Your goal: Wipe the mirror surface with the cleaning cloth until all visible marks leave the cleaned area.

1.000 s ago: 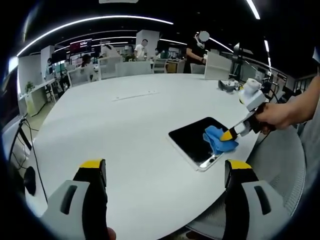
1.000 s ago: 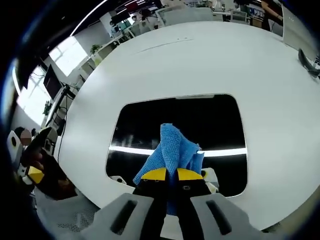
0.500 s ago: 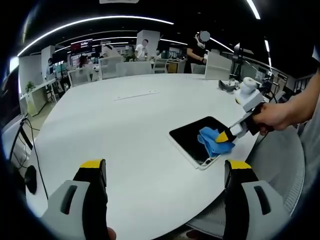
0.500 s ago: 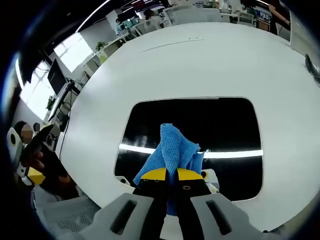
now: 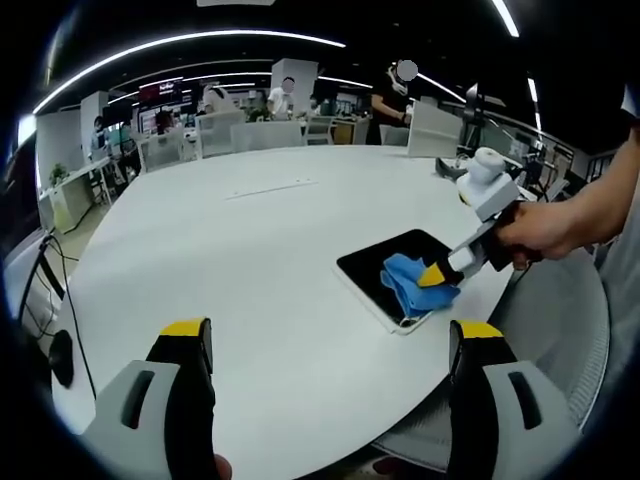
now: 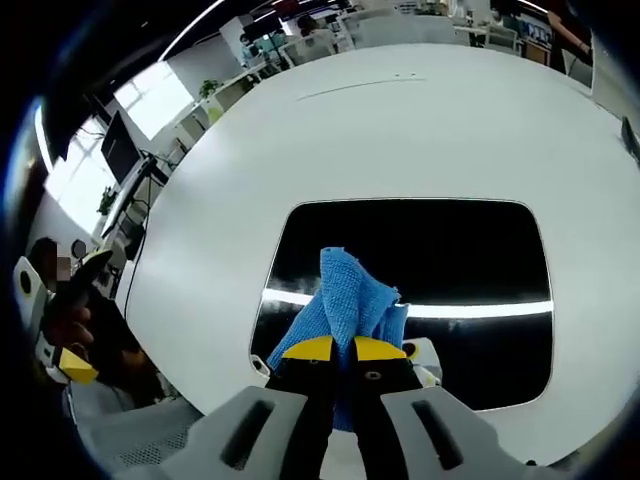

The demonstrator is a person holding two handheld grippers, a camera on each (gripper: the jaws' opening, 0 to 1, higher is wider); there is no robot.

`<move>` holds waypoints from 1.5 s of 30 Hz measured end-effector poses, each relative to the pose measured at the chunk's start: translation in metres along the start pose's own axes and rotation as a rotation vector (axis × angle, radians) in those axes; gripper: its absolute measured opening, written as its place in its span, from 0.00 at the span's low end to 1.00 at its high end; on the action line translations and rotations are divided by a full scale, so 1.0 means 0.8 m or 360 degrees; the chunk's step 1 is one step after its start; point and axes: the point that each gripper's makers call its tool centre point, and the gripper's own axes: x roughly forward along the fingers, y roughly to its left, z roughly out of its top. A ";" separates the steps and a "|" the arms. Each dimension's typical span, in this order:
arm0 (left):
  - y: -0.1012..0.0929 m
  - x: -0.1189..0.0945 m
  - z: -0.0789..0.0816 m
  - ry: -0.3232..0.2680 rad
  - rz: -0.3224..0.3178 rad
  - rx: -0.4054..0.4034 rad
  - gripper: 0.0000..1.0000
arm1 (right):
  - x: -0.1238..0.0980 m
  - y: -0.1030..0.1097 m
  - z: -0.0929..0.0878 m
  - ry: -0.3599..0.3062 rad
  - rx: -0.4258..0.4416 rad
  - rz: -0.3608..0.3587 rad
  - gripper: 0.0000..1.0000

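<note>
Mirror (image 6: 420, 250) is lying flat near the table (image 5: 260, 250) edge, likely fragile and slick. Right tool (image 6: 334, 350) is pinching the soft cloth (image 6: 350, 300) against it; left tool (image 5: 330, 345) is hanging released.

Bare table (image 5: 250, 260) all around mirror (image 6: 420, 260)

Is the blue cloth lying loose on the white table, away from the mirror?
No, the right tongs hold the blue cloth pressed on the dark mirror.
</note>
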 end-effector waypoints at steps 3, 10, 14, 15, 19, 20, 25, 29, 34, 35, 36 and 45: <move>0.003 -0.002 0.000 0.0000 0.0005 -0.0001 0.98 | 0.002 0.006 0.000 0.0000 -0.0025 0.0005 0.00; 0.011 -0.006 -0.003 0.0020 0.0021 -0.0010 0.99 | 0.007 0.015 0.002 0.0016 -0.0098 -0.0001 0.00; 0.017 -0.008 -0.001 0.0001 0.0037 -0.0004 0.99 | 0.010 0.020 0.003 0.0024 -0.0137 0.0006 0.00; 0.018 -0.008 0.000 -0.0002 0.0042 -0.0003 0.99 | 0.011 0.024 0.002 0.0027 -0.0132 0.0023 0.00; 0.027 -0.008 0.000 0.0001 0.0085 -0.0021 0.99 | 0.012 0.031 0.002 0.0029 -0.0147 0.0031 0.00; 0.027 -0.008 0.001 -0.0001 0.0081 -0.0029 0.99 | 0.012 0.033 0.002 0.0028 -0.0129 0.0050 0.00; 0.026 -0.007 0.002 -0.0004 0.0069 -0.0031 0.99 | 0.014 0.035 0.002 0.0027 -0.0130 0.0044 0.00; 0.025 -0.008 0.001 -0.0006 0.0060 -0.0031 0.99 | 0.015 0.037 0.002 0.0029 -0.0124 0.0039 0.00; 0.024 -0.008 -0.002 0.0001 0.0055 -0.0041 0.99 | 0.013 0.038 0.002 0.0034 -0.0188 0.0043 0.01; 0.024 -0.008 -0.003 0.0001 0.0052 -0.0042 0.99 | 0.013 0.039 0.001 0.0039 -0.0208 0.0045 0.01; 0.023 -0.008 -0.004 0.0002 0.0052 -0.0040 0.99 | 0.013 0.040 0.001 0.0043 -0.0224 0.0050 0.01; 0.020 -0.006 -0.003 -0.0010 0.0056 -0.0052 0.99 | 0.013 0.036 0.003 0.0044 -0.0119 0.0033 0.00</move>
